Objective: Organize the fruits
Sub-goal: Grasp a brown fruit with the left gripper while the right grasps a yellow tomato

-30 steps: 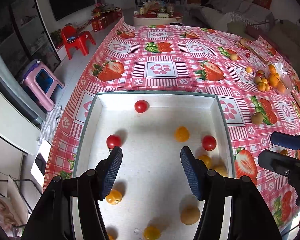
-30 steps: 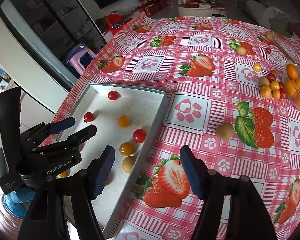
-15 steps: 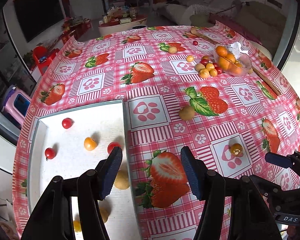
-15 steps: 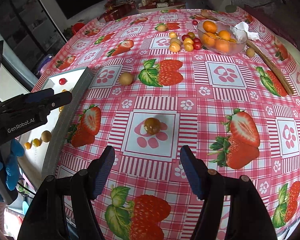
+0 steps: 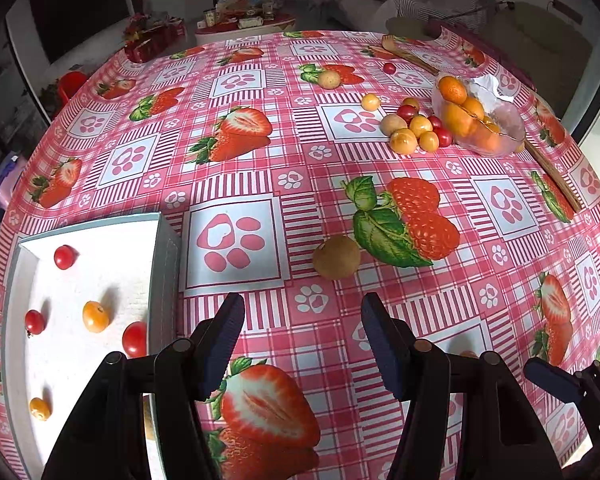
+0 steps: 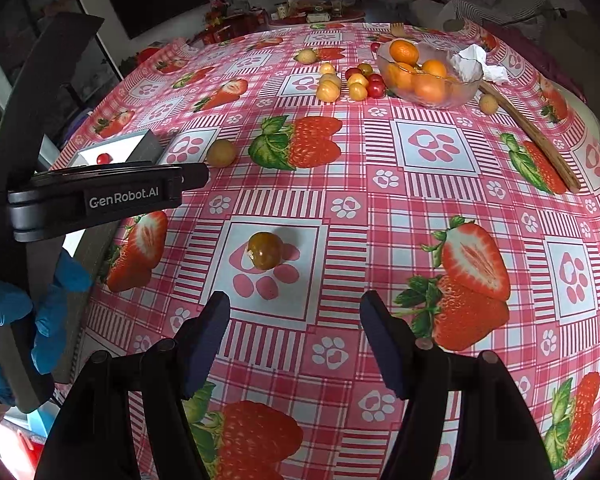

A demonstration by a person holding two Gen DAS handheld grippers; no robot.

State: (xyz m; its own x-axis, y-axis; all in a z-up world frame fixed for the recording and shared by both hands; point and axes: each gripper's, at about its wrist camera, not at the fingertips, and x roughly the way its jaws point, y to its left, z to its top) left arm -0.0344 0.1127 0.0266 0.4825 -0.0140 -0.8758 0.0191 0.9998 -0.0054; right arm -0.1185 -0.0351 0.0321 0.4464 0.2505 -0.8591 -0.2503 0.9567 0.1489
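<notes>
Fruits lie loose on the tablecloth — a dark yellow fruit just ahead of the right gripper, open and empty like the left gripper; round, it may roll off — pinched off-centre

tablecloth: pink-red and white check, printed with red strawberries, green leaves and pink paw prints
tray: white inside, grey wall
tray fruits: red cherry tomato, orange-yellow one
brown fruit: dull olive-brown
dark amber fruit: brownish orange, glossy
glass bowl: clear, with orange mandarins
left claw: black, dark blue pads
glove: blue
</notes>
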